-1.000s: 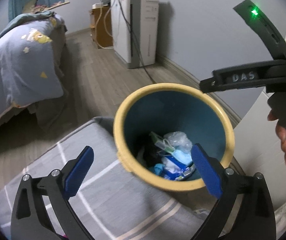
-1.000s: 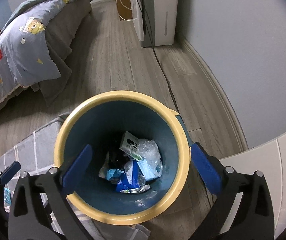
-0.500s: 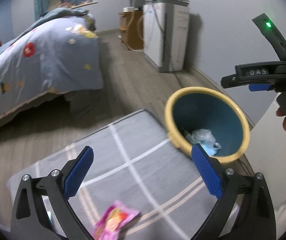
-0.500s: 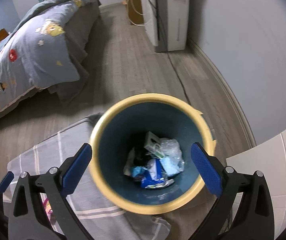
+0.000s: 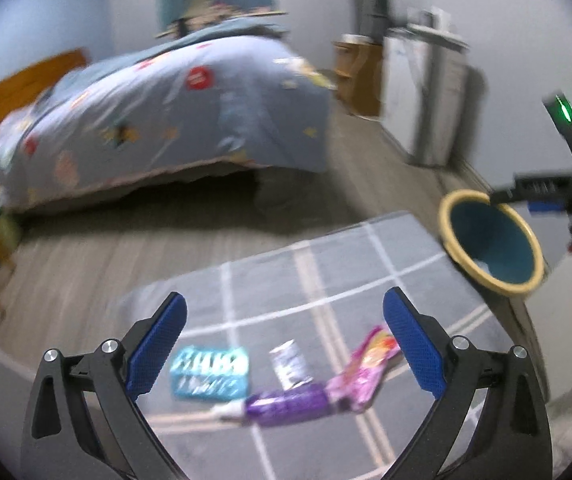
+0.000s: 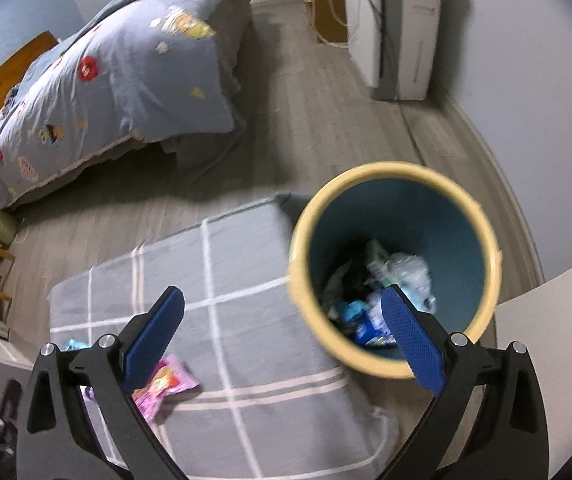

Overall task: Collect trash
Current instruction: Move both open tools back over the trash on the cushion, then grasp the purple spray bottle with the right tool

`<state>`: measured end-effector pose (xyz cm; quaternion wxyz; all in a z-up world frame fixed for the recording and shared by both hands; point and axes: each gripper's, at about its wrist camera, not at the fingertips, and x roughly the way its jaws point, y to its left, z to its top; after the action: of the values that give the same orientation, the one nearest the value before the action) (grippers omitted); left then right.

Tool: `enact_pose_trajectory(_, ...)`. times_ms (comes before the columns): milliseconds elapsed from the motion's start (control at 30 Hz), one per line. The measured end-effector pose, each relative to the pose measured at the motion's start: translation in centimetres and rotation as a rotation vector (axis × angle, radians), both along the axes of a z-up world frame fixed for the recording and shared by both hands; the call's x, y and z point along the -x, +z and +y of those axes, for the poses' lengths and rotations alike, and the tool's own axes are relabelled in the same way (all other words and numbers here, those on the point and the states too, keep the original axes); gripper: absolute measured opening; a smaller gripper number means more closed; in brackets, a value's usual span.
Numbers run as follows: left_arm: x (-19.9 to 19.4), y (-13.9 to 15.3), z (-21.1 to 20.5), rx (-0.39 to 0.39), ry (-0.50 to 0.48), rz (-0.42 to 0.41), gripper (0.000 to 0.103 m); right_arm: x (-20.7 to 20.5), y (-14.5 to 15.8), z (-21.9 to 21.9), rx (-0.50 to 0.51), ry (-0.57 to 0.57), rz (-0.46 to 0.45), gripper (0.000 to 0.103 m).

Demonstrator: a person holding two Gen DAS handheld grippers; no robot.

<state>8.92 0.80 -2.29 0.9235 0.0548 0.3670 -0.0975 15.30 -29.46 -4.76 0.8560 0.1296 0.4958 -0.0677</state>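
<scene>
left gripper (image 5: pixel 284 344): jaws wide apart, holding nothing; above the rug (image 5: pixel 365 272)
right gripper (image 6: pixel 282 336): jaws wide apart, holding nothing
trash: teal packet (image 5: pixel 210 372) by the left jaw; white wrapper (image 5: pixel 290 369) and purple wrapper (image 5: pixel 286 407) between the jaws; pink wrapper (image 5: pixel 365 372) by the right jaw
bin (image 6: pixel 393 268): under right gripper's right jaw, part full
tip: take one wrapper only, centre it between the jaws, pinch low without catching the rug

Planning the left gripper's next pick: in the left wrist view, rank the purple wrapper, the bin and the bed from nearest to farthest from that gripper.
1. Purple wrapper: on the grey rug, low between the open fingers of the left gripper.
2. Bin: off the rug's far right corner.
3. Bed: across the floor, upper left.
</scene>
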Motion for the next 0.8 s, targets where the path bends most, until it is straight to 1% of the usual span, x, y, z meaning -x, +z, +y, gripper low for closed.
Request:
enact_pose_trajectory(67,0.6,0.0,2.4,0.048,0.065,0.014,0.097,0.2,-0.2,2.2,0.010,0.037,0.002,0.097)
enact_pose_trajectory(100,1.0,0.1,3.0,0.055,0.079,0.016,0.097,0.3,-0.2,3.2,0.021,0.054,0.003,0.097)
enact_pose_trajectory(233,2.3,-0.6,5.5,0.020,0.128,0.017,0.098,1.0,-1.3,7.2,0.046,0.129,0.019,0.097)
enact_pose_trajectory(367,2.6,-2.1,7.2,-0.004,0.164,0.061,0.098,1.6,-3.2,10.2,0.061,0.164,0.057,0.097)
enact_pose_trajectory(400,2.6,-2.7,7.7,-0.012,0.170,0.075,0.098,1.8,-3.8,10.7,0.064,0.166,0.065,0.097)
enact_pose_trajectory(467,2.5,-3.6,8.4,-0.029,0.178,0.097,0.098,2.1,-5.5,11.8,0.057,0.165,0.110,0.097)
enact_pose_trajectory(533,2.4,-4.5,8.8,-0.032,0.180,0.122,0.098,2.2,-7.0,12.9,0.036,0.185,0.147,0.097)
enact_pose_trajectory(567,2.2,-5.0,8.9,-0.034,0.179,0.139,0.098,2.2,-7.4,13.4,0.042,0.195,0.153,0.097)
enact_pose_trajectory(600,2.0,-5.7,9.0,-0.044,0.177,0.158,0.098,2.1,-7.9,14.0,0.069,0.205,0.166,0.097)
enact_pose_trajectory(700,1.7,-6.4,8.9,-0.086,0.172,0.170,0.098,1.9,-8.3,15.0,0.098,0.240,0.163,0.097)
enact_pose_trajectory(800,1.3,-6.2,9.3,-0.077,0.174,0.159,0.098,1.8,-8.2,16.7,0.100,0.305,0.130,0.097)
